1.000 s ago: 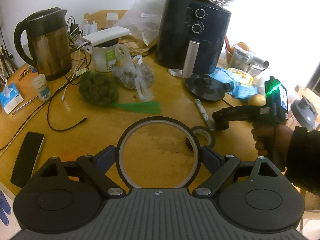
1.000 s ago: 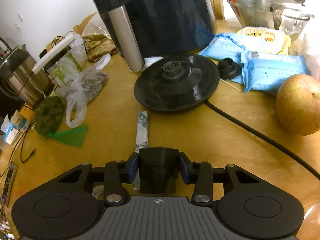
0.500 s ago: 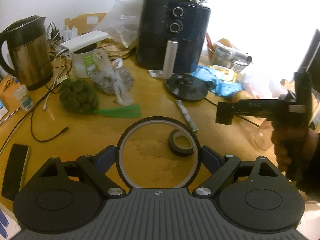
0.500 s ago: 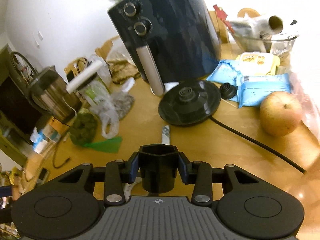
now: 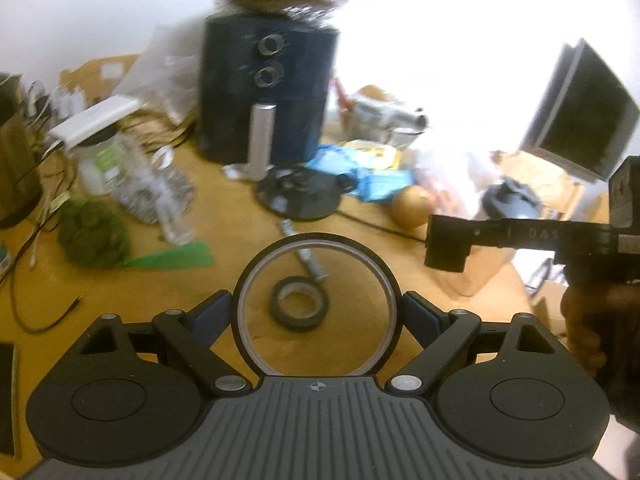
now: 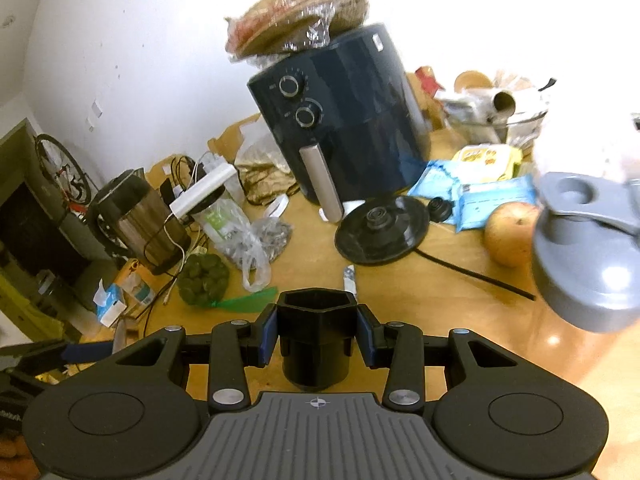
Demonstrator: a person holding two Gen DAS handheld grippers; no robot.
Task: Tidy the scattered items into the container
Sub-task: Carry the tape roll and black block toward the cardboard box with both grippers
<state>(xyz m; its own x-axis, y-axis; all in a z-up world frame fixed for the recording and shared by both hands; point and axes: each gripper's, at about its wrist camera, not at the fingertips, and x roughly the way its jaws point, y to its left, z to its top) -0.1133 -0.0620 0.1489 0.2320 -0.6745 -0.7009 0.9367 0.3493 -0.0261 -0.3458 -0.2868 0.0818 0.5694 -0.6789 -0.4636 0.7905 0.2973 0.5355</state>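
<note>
My left gripper [image 5: 317,308] is shut on a large black ring [image 5: 256,268] and holds it upright above the wooden table [image 5: 120,300]. Through the ring I see a black tape roll [image 5: 299,307] and a small marbled stick [image 5: 309,261] lying on the table. My right gripper [image 6: 316,330] is shut on a black hexagonal cup [image 6: 315,344], held above the table. In the left wrist view it shows at the right [image 5: 446,248] with the hand behind it. No container for the items is clearly in view.
A dark air fryer [image 5: 268,92] stands at the back, a black kettle base [image 6: 380,232] with its cord in front. An apple [image 6: 510,232], blue packets [image 6: 488,200], a grey lid [image 6: 588,256], a kettle [image 6: 136,220], bags [image 6: 248,240] and cables crowd the table.
Both grippers have risen and pulled back from the table with their loads. The tape roll now shows inside the held ring. A grey lid has come into the right wrist view.
</note>
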